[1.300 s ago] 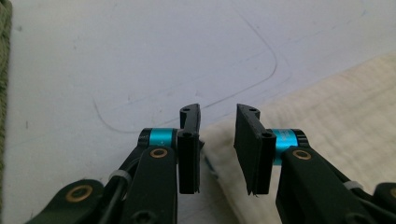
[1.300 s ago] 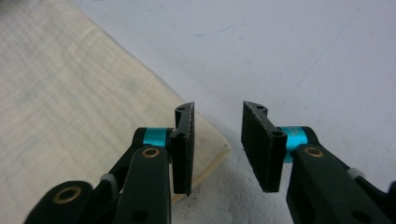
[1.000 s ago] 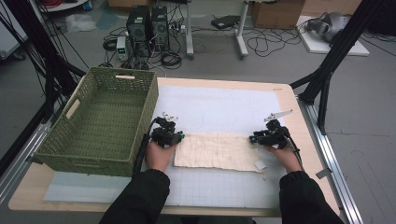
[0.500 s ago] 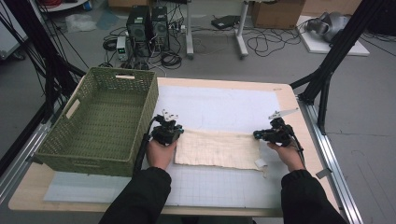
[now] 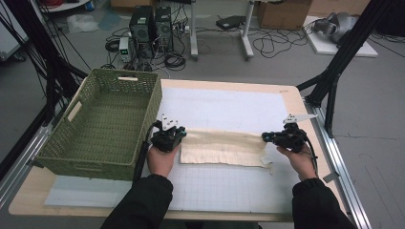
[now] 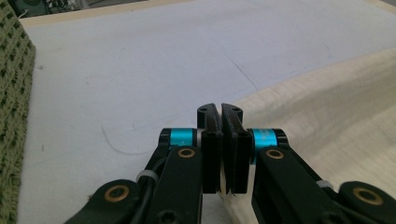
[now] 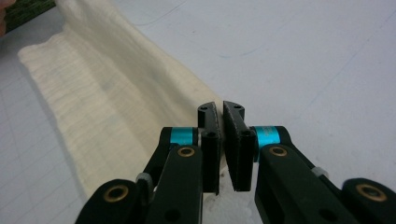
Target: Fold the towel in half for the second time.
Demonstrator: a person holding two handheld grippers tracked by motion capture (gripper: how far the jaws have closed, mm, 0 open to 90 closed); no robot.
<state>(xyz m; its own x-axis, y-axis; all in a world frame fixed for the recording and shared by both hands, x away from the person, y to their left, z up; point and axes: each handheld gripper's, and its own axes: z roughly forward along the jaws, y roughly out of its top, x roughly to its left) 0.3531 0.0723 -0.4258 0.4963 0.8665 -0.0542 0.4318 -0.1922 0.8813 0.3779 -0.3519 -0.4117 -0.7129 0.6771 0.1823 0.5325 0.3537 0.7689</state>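
Lying across the middle of the white mat (image 5: 224, 107), the cream cloth (image 5: 222, 148) stretches as a long folded band between the two grippers, with its far edge raised a little off the mat and its near edge flat. The left gripper (image 5: 177, 137) sits at the cloth's left end, just beside the green basket (image 5: 102, 124), which stands at the left side of the table (image 5: 28, 195). In the left gripper view its jaws are drawn together to a thin slit, and the corner of the cloth (image 6: 327, 116) runs in under them; the jaws pinch that corner, having just closed on it. The right gripper (image 5: 265, 137) is at the cloth's right end, its hand (image 5: 298, 160) behind it toward the table's right edge. In the right gripper view the jaws are likewise nearly together, with the edge of the cloth (image 7: 116, 93) caught between them at their lower part; they too have just closed. From there the cloth runs away in a ribbed fold toward the far left corner of that view. In the high view the left hand (image 5: 162, 160) grips its tool close to the basket's near right corner, both dark sleeves coming in from the bottom edge. A small white tag (image 5: 265, 161) hangs at the cloth's near right corner. The basket looks bare inside.
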